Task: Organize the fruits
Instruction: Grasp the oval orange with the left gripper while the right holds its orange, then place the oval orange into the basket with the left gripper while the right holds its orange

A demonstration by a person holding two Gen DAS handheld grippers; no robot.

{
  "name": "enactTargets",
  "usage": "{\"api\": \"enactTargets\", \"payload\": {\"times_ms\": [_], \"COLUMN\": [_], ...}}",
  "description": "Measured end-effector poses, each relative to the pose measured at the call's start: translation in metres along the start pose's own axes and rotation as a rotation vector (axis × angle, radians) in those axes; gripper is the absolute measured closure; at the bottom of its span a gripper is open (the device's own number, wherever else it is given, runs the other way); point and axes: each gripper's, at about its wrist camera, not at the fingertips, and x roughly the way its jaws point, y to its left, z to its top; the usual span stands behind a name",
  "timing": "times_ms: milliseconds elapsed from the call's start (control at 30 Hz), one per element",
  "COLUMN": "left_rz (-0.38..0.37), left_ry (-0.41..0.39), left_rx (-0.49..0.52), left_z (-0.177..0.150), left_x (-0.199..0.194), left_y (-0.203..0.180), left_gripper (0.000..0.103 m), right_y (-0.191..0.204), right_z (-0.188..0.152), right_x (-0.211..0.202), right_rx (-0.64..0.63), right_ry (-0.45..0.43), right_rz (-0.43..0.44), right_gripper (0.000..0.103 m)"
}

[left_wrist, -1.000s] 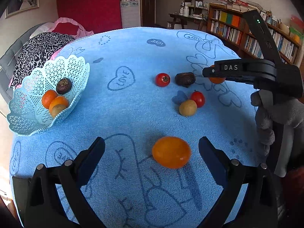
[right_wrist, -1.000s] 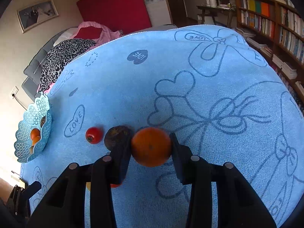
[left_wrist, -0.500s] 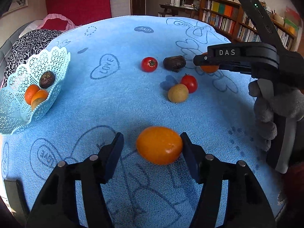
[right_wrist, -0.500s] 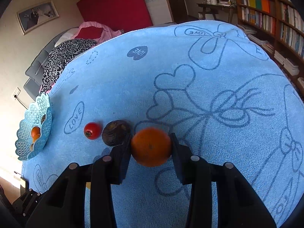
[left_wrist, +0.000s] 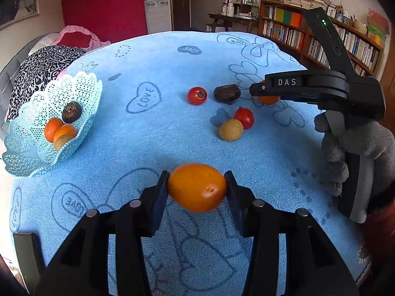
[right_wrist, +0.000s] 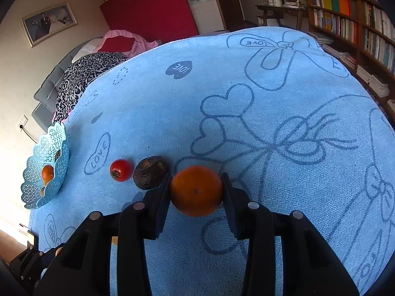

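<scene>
My left gripper (left_wrist: 196, 187) is shut on a large yellow-orange fruit (left_wrist: 196, 187) just above the blue cloth. A pale blue lattice basket (left_wrist: 29, 123) at the left holds two oranges, a dark fruit and another small one. My right gripper (right_wrist: 196, 190) is shut on a round orange (right_wrist: 196, 190); in the left wrist view the same orange (left_wrist: 268, 99) peeks out under that gripper's body. On the cloth lie a red tomato (left_wrist: 196, 95), a dark brown fruit (left_wrist: 226, 94), a second tomato (left_wrist: 244, 118) and a tan round fruit (left_wrist: 231, 129).
The table wears a blue towel (left_wrist: 160, 64) printed with hearts. A gloved hand (left_wrist: 355, 153) holds the right gripper at the right. Bookshelves (left_wrist: 321, 42) stand behind, and a sofa with patterned cloth (left_wrist: 39, 66) sits past the basket.
My left gripper went from wide open around the yellow-orange fruit to shut on it. The right gripper kept its hold on the orange and rose slightly.
</scene>
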Motion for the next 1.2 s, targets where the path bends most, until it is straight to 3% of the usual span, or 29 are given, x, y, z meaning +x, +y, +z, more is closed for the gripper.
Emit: {"api": "enactTargets", "payload": {"times_ms": [600,900,1200], "left_rz": [0.207,0.298,0.328], "left_ry": [-0.135,-0.127,-0.099], "left_rx": [-0.198,-0.301,-0.358], "left_z": [0.022,0.018,0.009], "left_x": [-0.052,-0.05,-0.039], "left_y": [0.1,0.157,0.184], "left_gripper": [0.057,0.057,0.057], "right_y": [0.001,0.003,0.004], "right_z": [-0.001,-0.004,-0.006], "right_x": [0.0,0.003,0.005], "right_rx": [0.0,-0.005,-0.01], "right_ry": [-0.001,0.006,0.01], "right_rz": [0.005,0.001,-0.005], "right_gripper": [0.063,0.063,0.063]}}
